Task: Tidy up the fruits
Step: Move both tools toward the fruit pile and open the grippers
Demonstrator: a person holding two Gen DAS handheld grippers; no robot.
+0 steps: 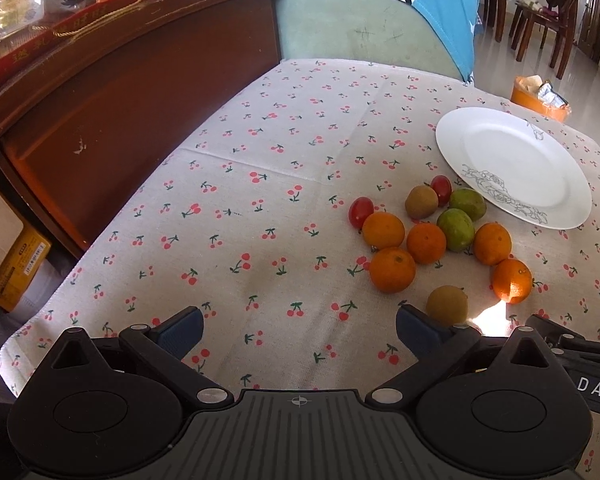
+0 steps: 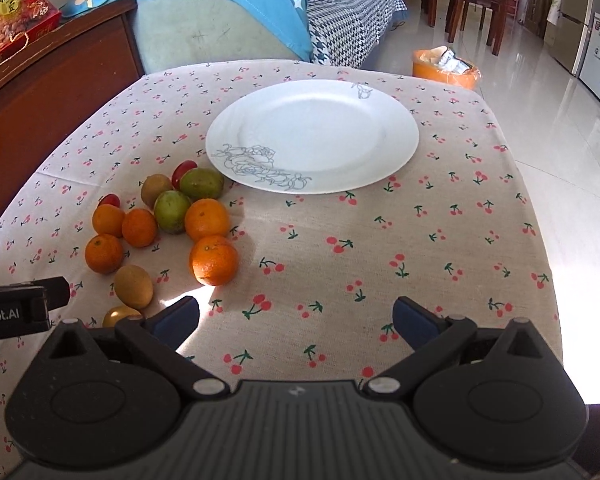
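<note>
A white plate [image 1: 516,160] with a drawn flower lies bare on the cherry-print tablecloth [image 1: 260,220]; it also shows in the right wrist view [image 2: 312,132]. Beside it lies a loose cluster of fruit: several oranges [image 1: 392,270] [image 2: 214,260], two green fruits [image 1: 456,229] [image 2: 172,211], brownish kiwis [image 1: 447,305] [image 2: 133,286] and two cherry tomatoes [image 1: 360,211] [image 2: 183,171]. My left gripper [image 1: 298,330] is open and empty, near the table's front edge, left of the fruit. My right gripper [image 2: 296,322] is open and empty, in front of the plate, right of the fruit.
A dark wooden cabinet [image 1: 120,92] with red snack boxes [image 1: 40,12] stands left of the table. A green chair with blue cloth [image 1: 360,24] is behind it. An orange bin [image 2: 446,68] sits on the floor; wooden chairs [image 2: 484,4] stand farther back. Cardboard boxes [image 1: 8,256] lie at lower left.
</note>
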